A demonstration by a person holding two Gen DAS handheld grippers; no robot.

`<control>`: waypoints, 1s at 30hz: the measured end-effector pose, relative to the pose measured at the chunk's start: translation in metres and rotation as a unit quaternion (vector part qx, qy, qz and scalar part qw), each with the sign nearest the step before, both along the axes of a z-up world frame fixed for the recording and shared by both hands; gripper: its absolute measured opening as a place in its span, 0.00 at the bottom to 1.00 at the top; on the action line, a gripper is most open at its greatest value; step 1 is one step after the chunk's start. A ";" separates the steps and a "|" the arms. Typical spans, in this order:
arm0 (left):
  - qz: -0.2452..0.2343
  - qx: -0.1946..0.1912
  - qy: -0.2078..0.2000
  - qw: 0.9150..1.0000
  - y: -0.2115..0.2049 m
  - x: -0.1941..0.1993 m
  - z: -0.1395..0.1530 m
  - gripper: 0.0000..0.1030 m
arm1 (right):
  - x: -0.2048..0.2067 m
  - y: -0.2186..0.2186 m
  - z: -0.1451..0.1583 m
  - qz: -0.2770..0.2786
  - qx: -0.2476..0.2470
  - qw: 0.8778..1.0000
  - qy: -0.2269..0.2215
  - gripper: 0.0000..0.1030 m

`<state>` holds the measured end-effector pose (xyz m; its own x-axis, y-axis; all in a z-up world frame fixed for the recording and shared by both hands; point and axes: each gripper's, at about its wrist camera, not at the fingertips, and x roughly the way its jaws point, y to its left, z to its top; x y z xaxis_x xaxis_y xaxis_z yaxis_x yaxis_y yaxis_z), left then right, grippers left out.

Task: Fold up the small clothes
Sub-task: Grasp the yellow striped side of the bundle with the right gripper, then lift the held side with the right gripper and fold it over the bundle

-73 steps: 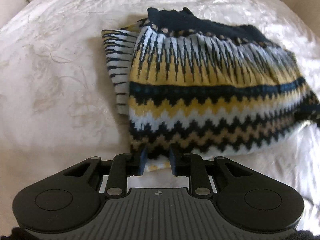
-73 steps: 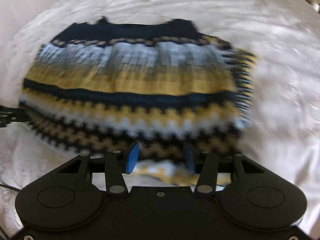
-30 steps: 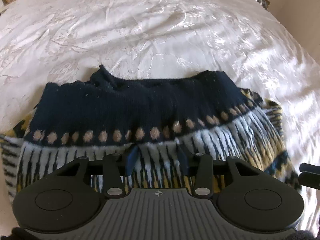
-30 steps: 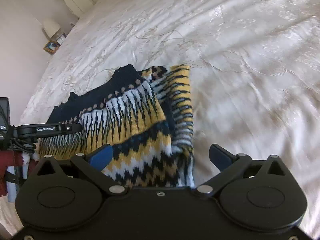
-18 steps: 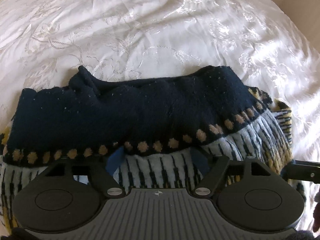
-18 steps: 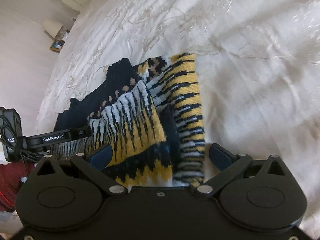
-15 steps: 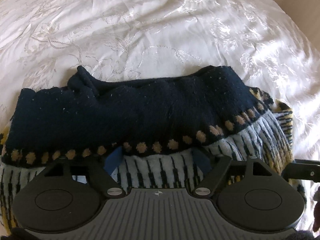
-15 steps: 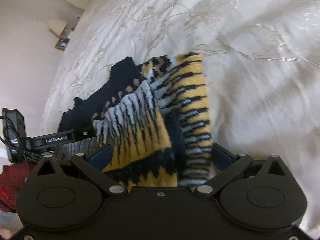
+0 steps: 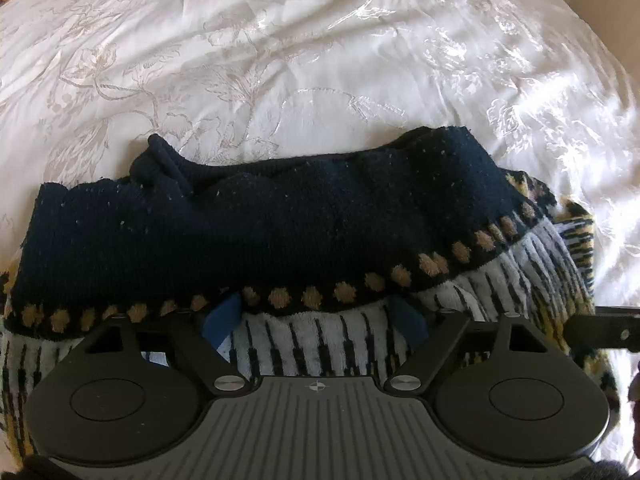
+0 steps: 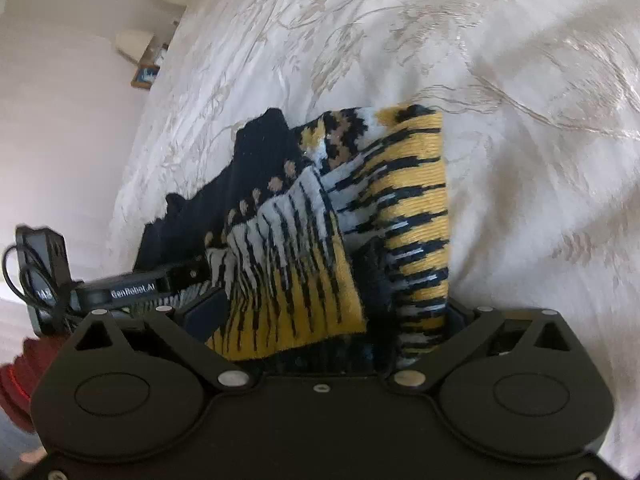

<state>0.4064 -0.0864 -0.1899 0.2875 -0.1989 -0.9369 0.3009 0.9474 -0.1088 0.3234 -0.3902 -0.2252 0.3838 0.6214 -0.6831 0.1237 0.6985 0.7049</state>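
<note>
A knitted sweater (image 9: 304, 216) with a navy band, tan dots and yellow, white and black zigzags lies folded on the white bedspread (image 9: 320, 60). My left gripper (image 9: 314, 316) points steeply down over its near edge. Its jaws are opening, and knit lies between the blue pads (image 9: 222, 318) without being pinched. In the right wrist view the sweater (image 10: 304, 248) shows its folded side with the striped sleeve. My right gripper (image 10: 332, 312) stands wide open with that edge between its fingers. The left gripper's finger (image 10: 132, 288) reaches in from the left.
The embroidered bedspread (image 10: 520, 160) spreads far beyond the sweater on all sides. A bedside stand with a small picture frame (image 10: 146, 74) is at the bed's far left. A red sleeve (image 10: 16, 380) shows at the lower left. The right gripper's finger (image 9: 600, 332) enters from the right.
The left jaws have spread apart and let the knit go, dropping closer over the navy band. The right gripper has sunk toward the sweater's side edge, which now fills the gap between its fingers.
</note>
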 end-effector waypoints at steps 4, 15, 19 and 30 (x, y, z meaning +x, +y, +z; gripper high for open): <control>0.029 -0.022 -0.016 0.999 0.013 -0.007 0.023 0.78 | 0.004 0.008 0.004 0.026 -0.024 0.999 0.002 1.00; 0.016 0.013 -0.001 1.000 0.018 -0.096 0.031 0.78 | -0.002 0.008 0.003 0.028 -0.024 0.999 -0.016 1.00; -0.006 0.041 0.021 0.999 0.014 -0.117 0.013 0.78 | -0.002 0.002 0.003 0.027 -0.012 0.999 -0.013 1.00; 0.064 -0.028 -0.028 0.997 0.054 -0.189 0.096 0.78 | -0.017 -0.005 0.004 0.017 0.005 1.000 -0.026 1.00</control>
